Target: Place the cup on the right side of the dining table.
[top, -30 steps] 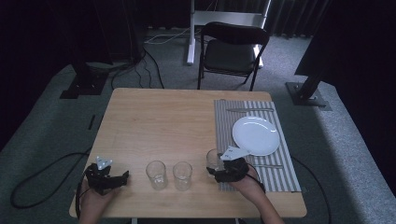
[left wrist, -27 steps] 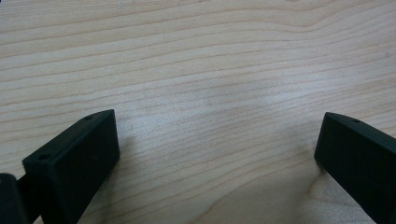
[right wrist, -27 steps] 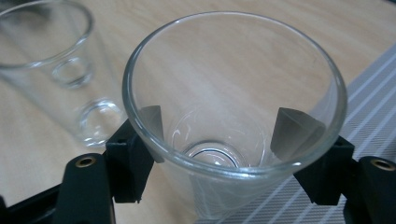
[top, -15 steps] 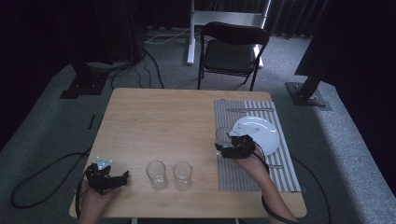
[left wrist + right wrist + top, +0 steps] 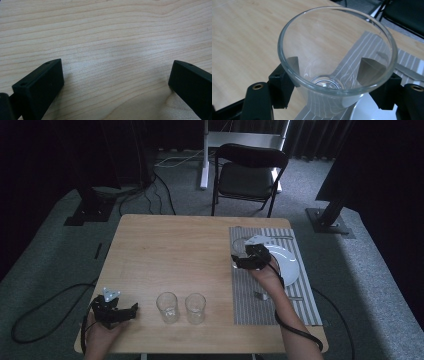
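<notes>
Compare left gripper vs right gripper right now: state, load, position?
Left gripper: jaws wide apart, nothing between them, just bare table. Right gripper: jaws closed on a clear glass, one each side.

In the high view the left gripper sits at the near-left table corner; the right gripper is out over the striped placemat's left edge, beside the white plate.

Shared: both black, two-jawed, hand-held.
</notes>
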Demonstrator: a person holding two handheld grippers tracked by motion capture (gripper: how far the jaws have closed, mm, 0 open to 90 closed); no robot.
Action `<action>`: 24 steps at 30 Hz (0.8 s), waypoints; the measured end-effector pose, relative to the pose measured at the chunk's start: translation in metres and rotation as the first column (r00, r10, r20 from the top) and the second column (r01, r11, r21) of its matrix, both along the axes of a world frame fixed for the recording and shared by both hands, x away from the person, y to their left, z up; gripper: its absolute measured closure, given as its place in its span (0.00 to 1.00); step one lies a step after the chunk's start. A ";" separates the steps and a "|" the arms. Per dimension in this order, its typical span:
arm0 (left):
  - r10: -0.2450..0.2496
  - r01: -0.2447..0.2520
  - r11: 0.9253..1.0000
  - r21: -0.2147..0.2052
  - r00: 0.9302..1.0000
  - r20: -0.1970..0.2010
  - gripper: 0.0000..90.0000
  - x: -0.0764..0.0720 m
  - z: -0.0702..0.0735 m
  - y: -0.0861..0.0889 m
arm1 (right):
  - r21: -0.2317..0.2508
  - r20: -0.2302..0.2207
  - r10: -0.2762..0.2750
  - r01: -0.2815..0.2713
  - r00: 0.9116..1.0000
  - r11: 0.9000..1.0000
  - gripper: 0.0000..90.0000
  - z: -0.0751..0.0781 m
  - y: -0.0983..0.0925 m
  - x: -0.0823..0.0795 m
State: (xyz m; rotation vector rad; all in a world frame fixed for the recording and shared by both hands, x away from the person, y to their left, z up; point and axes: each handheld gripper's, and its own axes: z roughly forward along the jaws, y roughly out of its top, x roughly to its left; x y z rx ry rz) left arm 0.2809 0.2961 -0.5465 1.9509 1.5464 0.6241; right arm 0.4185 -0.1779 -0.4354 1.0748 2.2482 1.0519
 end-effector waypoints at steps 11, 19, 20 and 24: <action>-0.001 0.001 1.000 0.000 1.000 0.000 0.00 0.000 0.000 0.000 | -0.009 -0.028 -0.102 0.102 0.994 0.995 0.33 -0.007 -0.004 0.039; 0.000 0.000 1.000 0.000 1.000 0.000 0.00 0.000 0.000 0.000 | -0.023 -0.063 -0.169 0.168 0.984 0.985 0.33 -0.021 -0.006 0.066; 0.000 0.000 1.000 0.000 1.000 0.000 0.00 0.000 0.000 0.000 | -0.023 -0.062 -0.174 0.173 0.983 0.985 0.33 -0.022 -0.006 0.068; 0.000 0.000 1.000 0.000 1.000 0.000 0.00 0.000 0.000 0.000 | -0.029 -0.068 -0.191 0.190 0.979 0.981 0.33 -0.025 -0.003 0.080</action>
